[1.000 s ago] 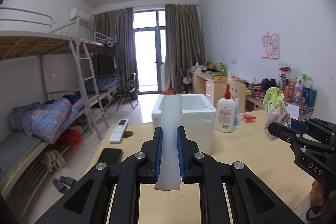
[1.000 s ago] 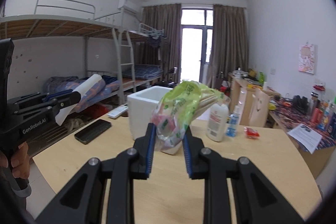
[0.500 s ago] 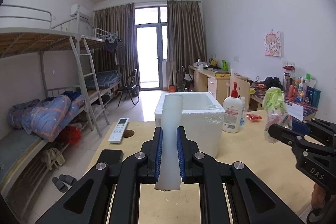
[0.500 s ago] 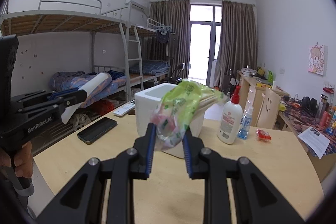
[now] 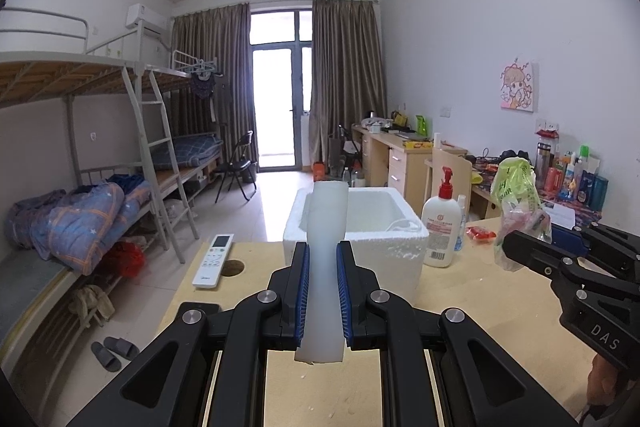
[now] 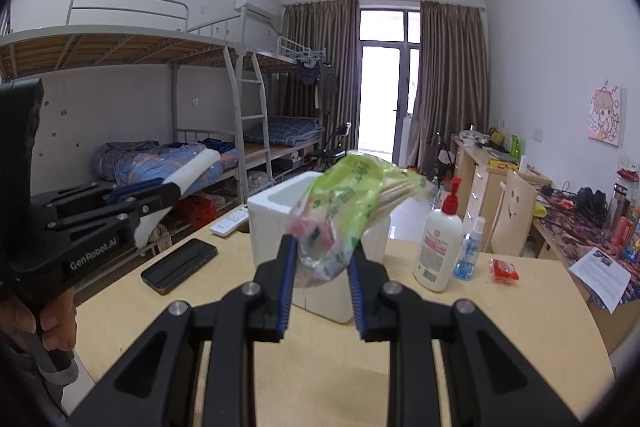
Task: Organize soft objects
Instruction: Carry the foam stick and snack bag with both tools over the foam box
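This is a bedroom with bunk beds on the left and a pale wood counter in the middle. A white foam box with an open top sits on the counter, on the far side of both grippers.

The left gripper is closed tight on a white soft roll. The roll stands up tall between the blue pads, and its top pokes up in front of the box. The box is straight ahead of this gripper and near it, so I think the left hand has the shorter trip.

The right gripper is squeezed shut on a green plastic bag. The bag leans up and to the right, with its puffy end over the near edge of the box. The box is ahead of this gripper too, a little to the left.

Both soft things are up in the air, not in the box yet. I think they go in next, by moving forward and over the rim.

A lotion bottle stands just right of the box, so the bag should stay clear of it.
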